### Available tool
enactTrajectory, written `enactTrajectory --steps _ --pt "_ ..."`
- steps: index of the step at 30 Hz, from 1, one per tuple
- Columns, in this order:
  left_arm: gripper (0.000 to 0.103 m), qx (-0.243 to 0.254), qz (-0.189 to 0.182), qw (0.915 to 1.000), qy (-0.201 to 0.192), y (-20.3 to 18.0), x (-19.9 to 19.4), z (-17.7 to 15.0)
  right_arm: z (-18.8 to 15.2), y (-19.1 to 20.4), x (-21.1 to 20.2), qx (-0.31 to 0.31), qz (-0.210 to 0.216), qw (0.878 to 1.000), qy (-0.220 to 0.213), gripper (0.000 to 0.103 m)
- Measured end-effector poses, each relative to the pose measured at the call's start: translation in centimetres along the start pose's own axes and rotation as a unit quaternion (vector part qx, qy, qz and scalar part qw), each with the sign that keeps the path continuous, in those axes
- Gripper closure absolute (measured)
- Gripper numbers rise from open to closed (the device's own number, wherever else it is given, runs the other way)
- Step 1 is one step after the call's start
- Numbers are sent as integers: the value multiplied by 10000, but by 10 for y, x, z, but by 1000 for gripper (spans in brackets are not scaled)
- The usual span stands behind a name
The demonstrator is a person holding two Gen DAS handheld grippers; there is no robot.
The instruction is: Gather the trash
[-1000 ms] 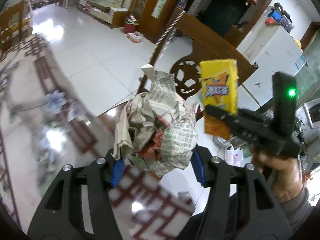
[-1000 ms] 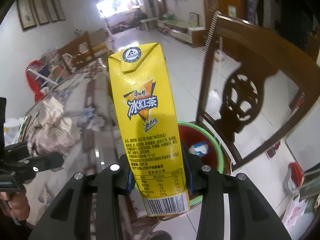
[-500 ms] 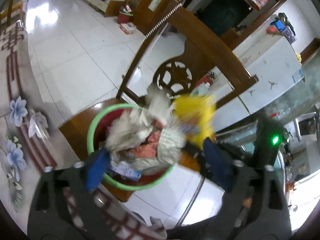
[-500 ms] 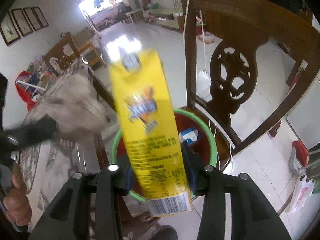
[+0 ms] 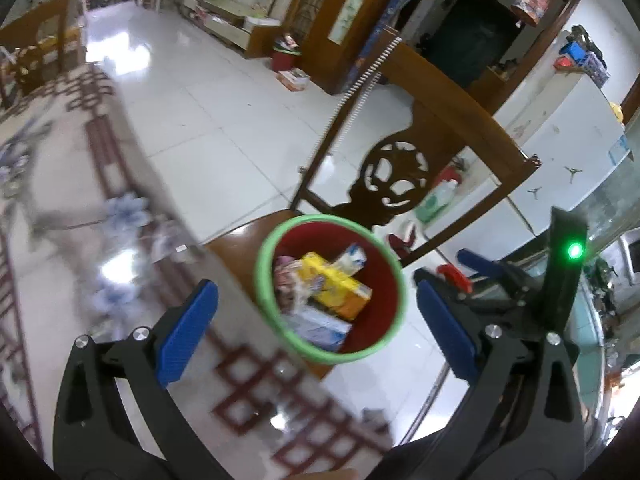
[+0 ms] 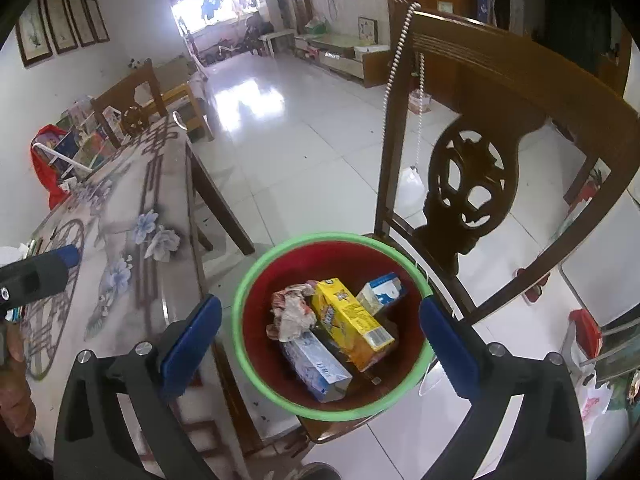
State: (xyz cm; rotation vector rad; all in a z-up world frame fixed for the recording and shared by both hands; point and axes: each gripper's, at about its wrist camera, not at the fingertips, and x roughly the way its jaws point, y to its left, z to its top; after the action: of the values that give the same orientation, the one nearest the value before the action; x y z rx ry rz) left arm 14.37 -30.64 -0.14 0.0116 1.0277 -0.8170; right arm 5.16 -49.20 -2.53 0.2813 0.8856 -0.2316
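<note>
Far left in the right wrist view, the counter [image 6: 120, 208] is a glossy surface printed with pale blue flowers and brown lattice lines, and over its near edge pokes the tip of the left hand-held gripper [image 6: 32, 276], black with a blue pad. Its own view shows the left hand-held gripper [image 5: 316, 320] with jaws opening wide and nothing between the flat, ribbed blue pads [image 5: 186, 336]. Centre, the round bucket [image 6: 416, 272], red inside with a smooth green rim, sits on the seat of a dark wooden chair [image 6: 468, 200] whose back is carved into a pierced wheel pattern. Inside lie the trash pieces: a crumpled newspaper ball [image 6: 292, 314], a yellow rectangular drink carton [image 6: 348, 320] lying on its side, a white-and-blue carton [image 6: 316, 364] below it, and a smaller blue-and-white carton [image 6: 382, 292] behind. The right hand-held gripper [image 6: 320, 344] hangs above the bucket, jaws opening, empty. Beyond is a shiny white tiled floor [image 6: 304, 152].
</note>
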Motion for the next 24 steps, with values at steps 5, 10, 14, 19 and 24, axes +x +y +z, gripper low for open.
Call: enactTrajectory --steps 5,10,14,19,24 --pt "6 13 319 9989 -350 31 -44 -29 0 48 -19 -485 -7 9982 -338 8" --pt "6 -9 886 9933 -742 64 -96 -62 -3 112 -36 -941 197 9930 -684 8" --pt "6 -122 1343 9854 -1043 91 -137 -84 -11 164 -41 -1280 479 9874 -794 8" --pt "6 -367 1923 9702 -1426 130 -191 -113 -22 218 -45 -1551 771 9811 -867 8" --pt "6 -651 2449 9515 -1747 169 -236 -144 -31 262 -58 -1705 959 9736 -1178 7"
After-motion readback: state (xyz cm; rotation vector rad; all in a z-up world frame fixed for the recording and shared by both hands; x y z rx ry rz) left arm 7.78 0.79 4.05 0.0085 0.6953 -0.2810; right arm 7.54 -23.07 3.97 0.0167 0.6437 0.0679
